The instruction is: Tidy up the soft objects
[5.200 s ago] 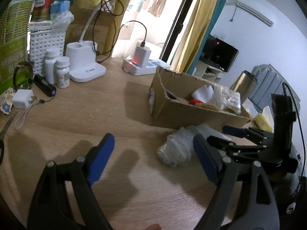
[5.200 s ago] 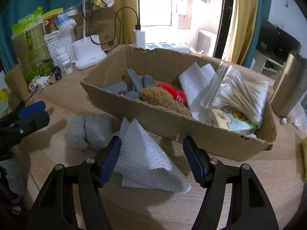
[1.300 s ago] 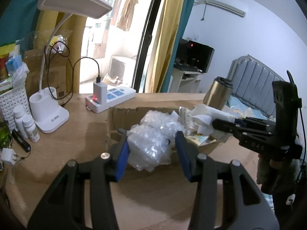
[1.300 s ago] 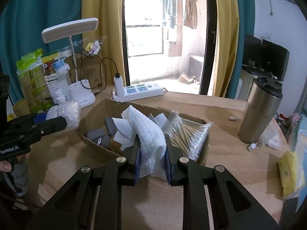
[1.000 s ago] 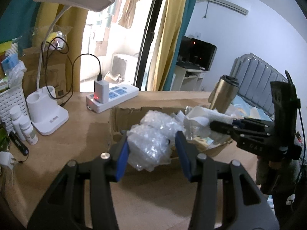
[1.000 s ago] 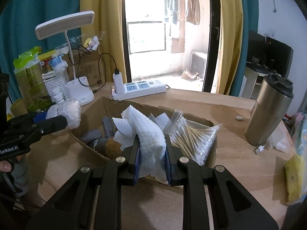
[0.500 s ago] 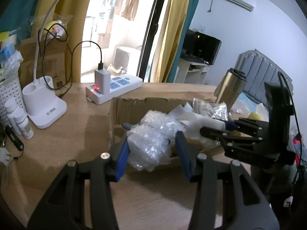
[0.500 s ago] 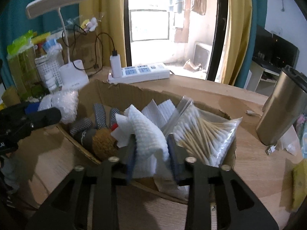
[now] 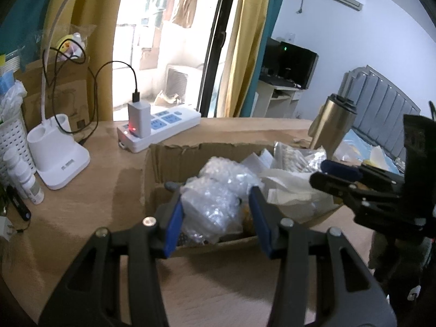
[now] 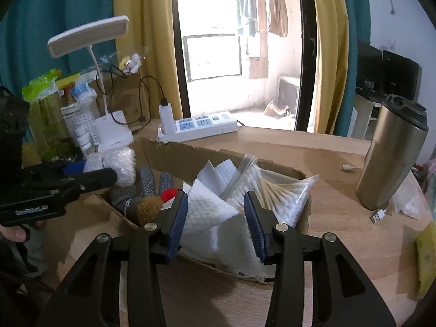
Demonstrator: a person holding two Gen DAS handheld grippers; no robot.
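My left gripper (image 9: 216, 219) is shut on a wad of clear bubble wrap (image 9: 215, 204) and holds it over the left end of the open cardboard box (image 9: 174, 155). It also shows in the right wrist view (image 10: 114, 166). My right gripper (image 10: 216, 222) is open over the box's near side. The white textured cloth (image 10: 218, 226) lies loose between its fingers, draped on the box's near wall (image 10: 239, 271). The box holds grey gloves (image 10: 147, 182), a brown pad (image 10: 148, 205), white cloths and a bag of cotton swabs (image 10: 278, 190).
A steel tumbler (image 10: 392, 152) stands right of the box. A power strip (image 10: 199, 126) with a charger, a white lamp base (image 10: 113, 135), pill bottles (image 9: 26, 179) and a white basket (image 9: 12, 136) line the back left. A yellow sponge (image 10: 425, 259) lies far right.
My right gripper has opened and the white cloth has dropped onto the box's near side. My left gripper has moved closer over the box, still holding the bubble wrap.
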